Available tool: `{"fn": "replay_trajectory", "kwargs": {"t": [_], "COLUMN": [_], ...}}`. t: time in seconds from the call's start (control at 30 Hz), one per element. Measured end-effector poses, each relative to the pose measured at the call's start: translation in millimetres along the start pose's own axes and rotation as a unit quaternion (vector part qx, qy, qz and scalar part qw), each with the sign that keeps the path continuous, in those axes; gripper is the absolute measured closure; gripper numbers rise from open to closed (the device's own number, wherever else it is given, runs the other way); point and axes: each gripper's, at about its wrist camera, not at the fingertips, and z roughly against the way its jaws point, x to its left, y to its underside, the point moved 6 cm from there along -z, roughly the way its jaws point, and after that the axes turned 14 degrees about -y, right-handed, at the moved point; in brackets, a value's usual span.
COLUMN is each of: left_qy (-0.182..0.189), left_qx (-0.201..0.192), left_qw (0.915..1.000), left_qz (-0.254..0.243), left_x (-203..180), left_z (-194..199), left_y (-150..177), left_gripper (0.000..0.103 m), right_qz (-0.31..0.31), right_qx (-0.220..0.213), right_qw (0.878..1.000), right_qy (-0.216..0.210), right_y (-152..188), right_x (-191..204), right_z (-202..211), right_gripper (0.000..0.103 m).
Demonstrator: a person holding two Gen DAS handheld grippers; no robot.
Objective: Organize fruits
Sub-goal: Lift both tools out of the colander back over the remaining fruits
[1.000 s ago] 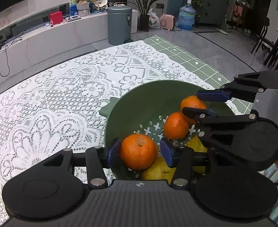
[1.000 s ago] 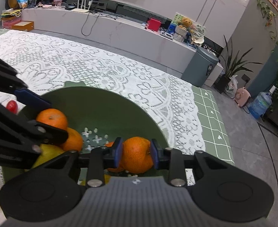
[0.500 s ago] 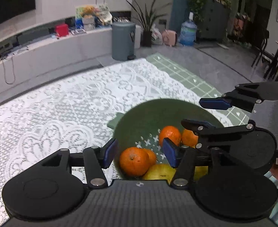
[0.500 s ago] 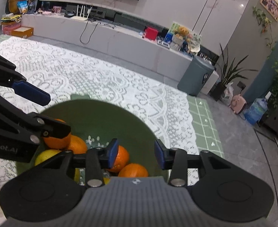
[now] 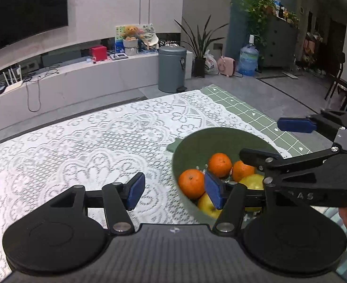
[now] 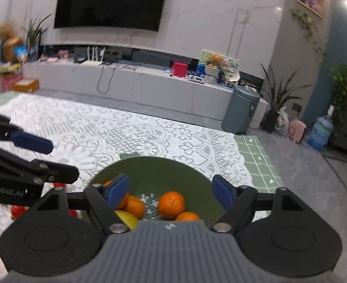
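A green colander bowl (image 5: 197,139) stands on the lace tablecloth and holds several oranges (image 5: 191,183) and yellow fruits (image 5: 207,204). My left gripper (image 5: 174,189) is open and empty, raised above the bowl's left rim. My right gripper (image 6: 169,188) is open and empty above the bowl (image 6: 154,167), with an orange (image 6: 172,204) below it. The right gripper also shows in the left wrist view (image 5: 277,139), and the left one in the right wrist view (image 6: 55,158). Red fruits (image 6: 17,211) lie left of the bowl, partly hidden.
The white lace cloth (image 5: 79,141) covers the table over a green checked mat (image 5: 244,110). Beyond the table are a grey bin (image 5: 172,72), a low media shelf (image 6: 126,80), plants and a water bottle (image 5: 248,61).
Both grippers opened, letting their oranges drop into the bowl, then rose and drew back. The left gripper shifted left of the bowl.
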Motion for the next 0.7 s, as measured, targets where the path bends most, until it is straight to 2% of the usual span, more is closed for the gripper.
{"fn": "replay_trajectory", "kwargs": {"t": [0.17,0.3,0.53,0.7], "left_qy": [-0.014,-0.031,-0.061,-0.064], "left_qx": [0.006,0.014,0.031,0.057], "left_qw": [0.9998,0.9989,0.9949,0.9910], "left_qz": [0.016,0.034,0.075,0.103], "left_x": [22,42,79,102], "left_z": [15,26,41,43], "left_y": [19,36,63,79], "left_gripper": [0.034,0.034,0.034,0.034], "right_qz": [-0.043,-0.057,-0.058,-0.051], "right_qx": [-0.027,-0.025,0.009,0.051], "right_qw": [0.999,0.997,0.994,0.990], "right_qy": [-0.007,-0.038,-0.088,-0.123], "right_y": [5,12,35,48], "right_x": [22,47,95,122], "right_z": [13,12,0,-13], "right_gripper": [0.025,0.024,0.023,0.023]}}
